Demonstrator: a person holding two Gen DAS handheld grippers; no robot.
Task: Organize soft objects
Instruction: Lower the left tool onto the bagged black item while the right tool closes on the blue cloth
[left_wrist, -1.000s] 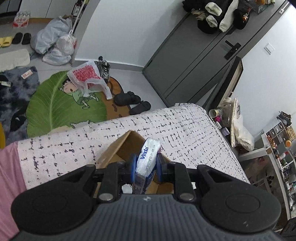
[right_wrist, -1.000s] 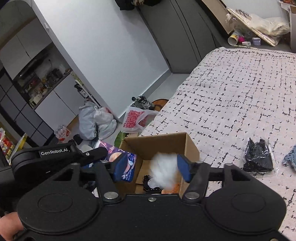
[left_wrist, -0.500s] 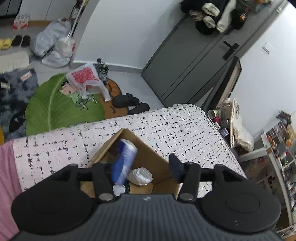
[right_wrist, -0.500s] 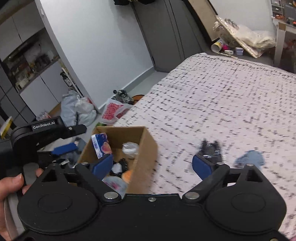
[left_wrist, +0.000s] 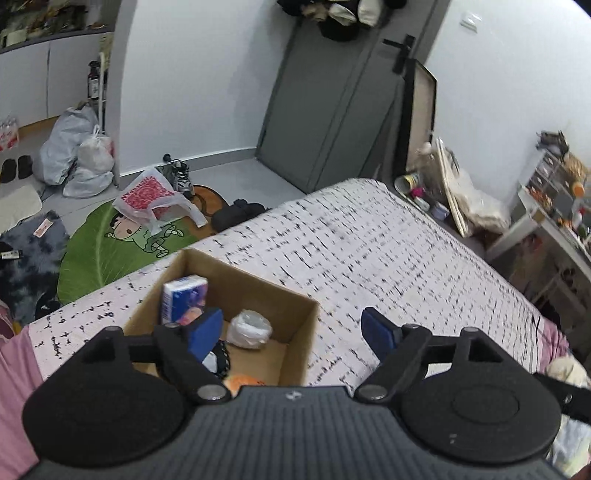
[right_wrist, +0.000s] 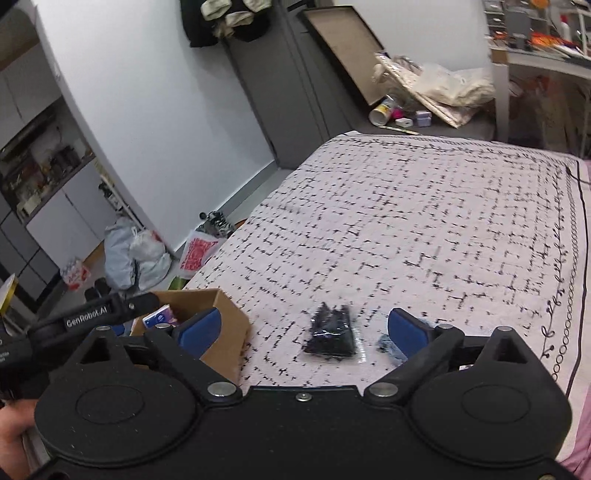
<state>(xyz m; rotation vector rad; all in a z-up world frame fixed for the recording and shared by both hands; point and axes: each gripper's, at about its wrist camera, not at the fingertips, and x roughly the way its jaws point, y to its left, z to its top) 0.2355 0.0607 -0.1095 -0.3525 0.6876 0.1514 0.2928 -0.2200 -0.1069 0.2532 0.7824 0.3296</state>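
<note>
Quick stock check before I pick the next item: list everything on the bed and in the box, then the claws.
box: one, brown cardboard, open, at the bed's near left corner
tissue pack: one, blue and white, leaning in the box
white bundle: one, lying in the box
orange item: one, in the box, mostly hidden
black packet: one, flat on the bed, right of the box
blue cloth: one, on the bed beside the packet, partly hidden
bedspread: one, white with black marks
left claw: jaws opening, nothing between them
right claw: jaws opening, nothing held
</note>
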